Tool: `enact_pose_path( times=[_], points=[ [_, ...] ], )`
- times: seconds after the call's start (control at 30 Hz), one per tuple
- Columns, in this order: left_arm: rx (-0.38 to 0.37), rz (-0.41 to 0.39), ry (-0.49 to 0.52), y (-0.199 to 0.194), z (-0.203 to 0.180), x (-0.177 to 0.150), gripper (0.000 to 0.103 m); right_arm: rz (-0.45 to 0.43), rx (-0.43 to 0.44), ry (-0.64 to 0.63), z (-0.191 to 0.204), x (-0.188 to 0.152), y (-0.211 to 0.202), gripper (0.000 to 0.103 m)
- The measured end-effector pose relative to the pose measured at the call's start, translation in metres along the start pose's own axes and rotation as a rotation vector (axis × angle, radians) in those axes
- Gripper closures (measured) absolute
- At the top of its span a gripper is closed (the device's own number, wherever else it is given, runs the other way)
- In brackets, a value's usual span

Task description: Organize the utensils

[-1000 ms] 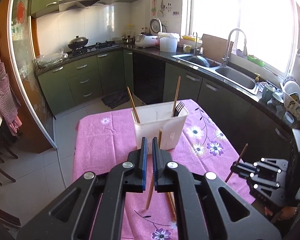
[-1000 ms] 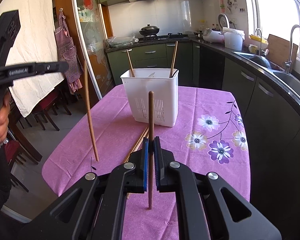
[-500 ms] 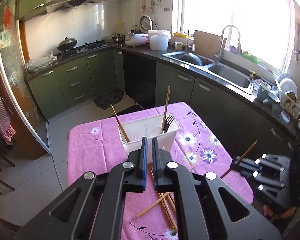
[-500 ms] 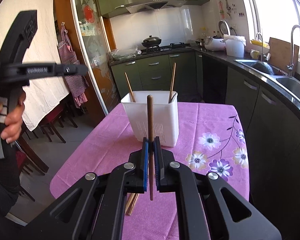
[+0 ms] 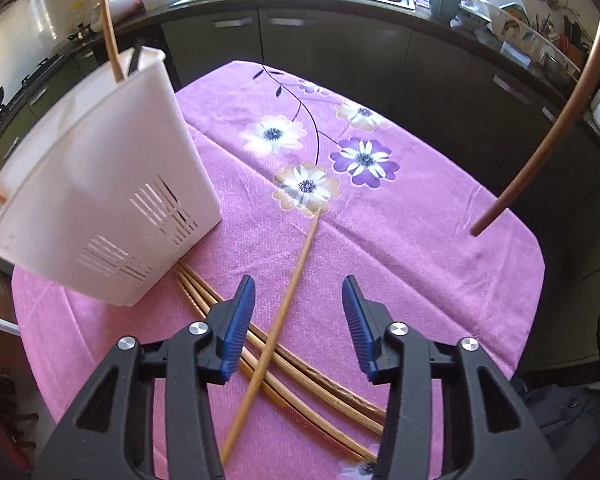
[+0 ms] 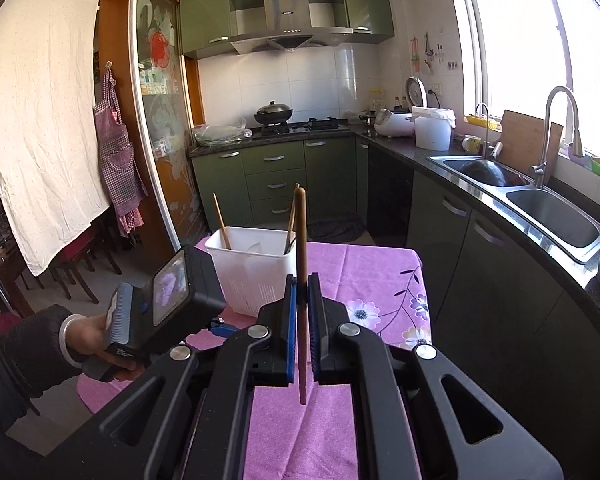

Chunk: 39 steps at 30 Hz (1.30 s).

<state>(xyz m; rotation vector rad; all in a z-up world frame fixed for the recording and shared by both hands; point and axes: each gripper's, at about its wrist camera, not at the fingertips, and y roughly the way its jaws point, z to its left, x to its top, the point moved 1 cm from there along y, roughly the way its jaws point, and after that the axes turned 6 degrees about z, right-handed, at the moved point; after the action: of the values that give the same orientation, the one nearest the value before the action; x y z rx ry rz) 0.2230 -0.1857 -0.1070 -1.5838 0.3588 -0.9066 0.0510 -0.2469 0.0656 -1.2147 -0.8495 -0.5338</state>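
Note:
My left gripper points down at the pink tablecloth with its jaws opening. A light chopstick lies between them untouched, crossing several chopsticks on the cloth. The white utensil holder stands just left, with a chopstick and a dark fork in it. My right gripper is shut on an upright brown chopstick, raised short of the holder. That chopstick hangs at the right of the left wrist view.
A person's hand holds the left tool low over the table's left side. Dark green cabinets and a counter with a sink run along the right, close to the table edge. Chairs stand at the left.
The left gripper has dropped toward the table and tipped downward, and its jaws have gone from shut to open. The chopstick it held now lies across the pile. The right gripper rose slightly with its chopstick.

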Motion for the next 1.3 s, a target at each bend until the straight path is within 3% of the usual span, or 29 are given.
enact_pose_path(
  times=[0.33, 0.53, 0.7, 0.97, 1.3],
  points=[
    [-0.011, 0.111, 0.073, 0.055, 0.009, 0.010, 0.063, 0.044, 0.000, 0.017, -0.015, -0.002, 0.022, 0.097],
    [-0.042, 0.127, 0.093, 0.064, 0.006, 0.010, 0.092, 0.055, 0.002, 0.023, -0.014, -0.003, 0.029, 0.097],
    [-0.030, 0.123, 0.108, 0.058, -0.001, 0.006, 0.097, 0.051, 0.004, 0.026, -0.014, -0.003, 0.028, 0.097],
    [-0.017, -0.019, 0.062, -0.008, 0.002, -0.011, 0.097, 0.028, 0.014, 0.011, -0.003, -0.007, 0.013, 0.097],
    [0.029, -0.175, 0.016, -0.088, -0.001, -0.064, 0.097, 0.020, 0.033, -0.018, 0.018, -0.014, 0.001, 0.097]
  ],
)
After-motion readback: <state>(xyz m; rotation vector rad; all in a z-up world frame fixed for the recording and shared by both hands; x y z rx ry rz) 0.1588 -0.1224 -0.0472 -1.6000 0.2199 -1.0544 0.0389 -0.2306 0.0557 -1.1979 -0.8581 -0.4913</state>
